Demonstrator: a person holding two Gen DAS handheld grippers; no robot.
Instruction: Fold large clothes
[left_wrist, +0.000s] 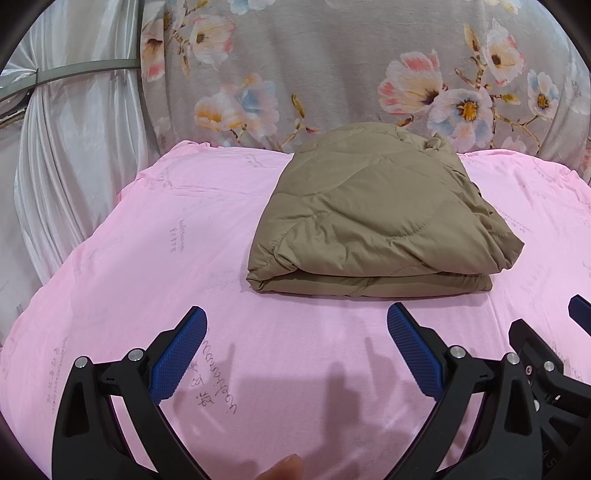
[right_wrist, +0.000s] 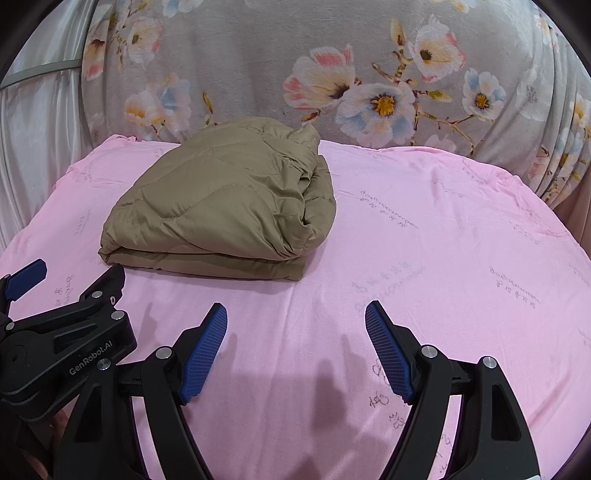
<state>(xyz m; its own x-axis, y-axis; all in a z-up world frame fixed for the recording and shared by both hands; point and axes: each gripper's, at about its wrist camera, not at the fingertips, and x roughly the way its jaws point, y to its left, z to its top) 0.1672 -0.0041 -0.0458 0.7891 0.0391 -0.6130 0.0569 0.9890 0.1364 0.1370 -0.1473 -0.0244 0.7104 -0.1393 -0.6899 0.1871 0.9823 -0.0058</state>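
Observation:
A tan quilted jacket (left_wrist: 373, 218) lies folded in a thick bundle on the pink sheet (left_wrist: 147, 258), toward the far side. It also shows in the right wrist view (right_wrist: 225, 206), left of centre. My left gripper (left_wrist: 297, 317) is open and empty, hovering over the sheet just short of the bundle's near edge. My right gripper (right_wrist: 295, 314) is open and empty, to the right of the bundle's near corner. Each gripper shows at the edge of the other's view, the right one (left_wrist: 535, 354) and the left one (right_wrist: 55, 332).
The pink sheet (right_wrist: 443, 258) covers the whole work surface. A grey floral cloth (left_wrist: 332, 74) hangs behind it. White curtains (left_wrist: 66, 147) hang at the far left. A fingertip (left_wrist: 284, 469) shows at the bottom edge.

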